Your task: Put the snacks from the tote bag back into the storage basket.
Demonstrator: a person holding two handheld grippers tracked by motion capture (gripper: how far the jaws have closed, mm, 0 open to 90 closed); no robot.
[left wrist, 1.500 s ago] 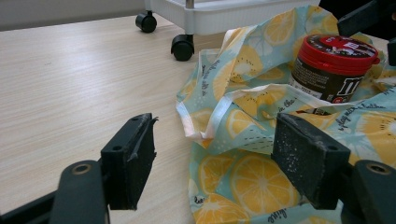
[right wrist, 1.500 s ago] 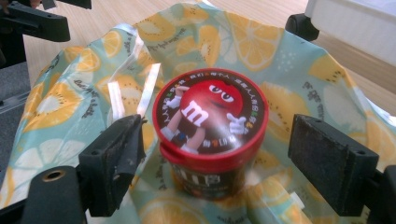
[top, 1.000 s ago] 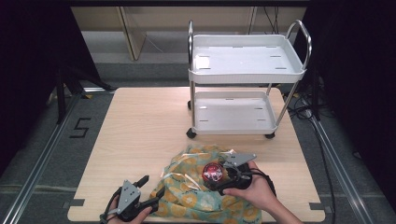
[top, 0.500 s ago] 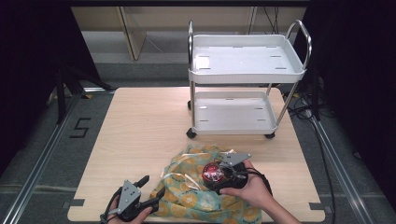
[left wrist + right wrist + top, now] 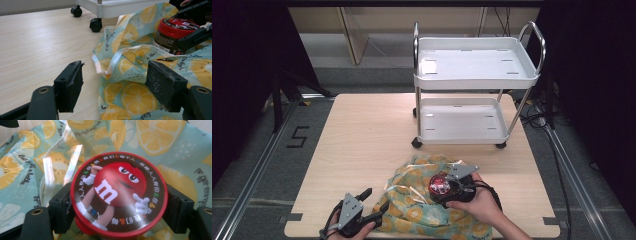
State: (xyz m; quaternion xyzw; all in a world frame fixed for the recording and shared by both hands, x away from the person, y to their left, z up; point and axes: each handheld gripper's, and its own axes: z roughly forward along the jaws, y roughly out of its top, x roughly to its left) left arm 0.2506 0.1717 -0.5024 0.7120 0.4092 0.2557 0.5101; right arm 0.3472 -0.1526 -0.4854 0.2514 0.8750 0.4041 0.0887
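left gripper [image 5: 376,204], at the near left table [image 5: 362,135] edge: jaws spread wide and holding nothing, with the lemon-print bag [image 5: 422,210] lying just past and between their tips. right gripper [image 5: 447,187], over the bag's middle: jaws closed against the two sides of a red-lidded jar [image 5: 439,185], which sits between them above the cloth.

the left gripper view shows the jar [image 5: 172,32] side-on, its dark body and label strip visible, with the right gripper [image 5: 193,27] clamped on it, a white ribbon handle [image 5: 112,62] trailing across the bag [image 5: 130,75], and the black castors [image 5: 96,25] of the white cart [image 5: 474,85]. the right gripper view shows the lid [image 5: 117,193] face-on.

writing: the lid bears a red m&m's character with a white "m" and a ring of multicoloured chinese characters. the bag [image 5: 175,150] carries cursive script between the lemon slices, not fully legible. a "5" [image 5: 298,136] marks the floor left of the table.
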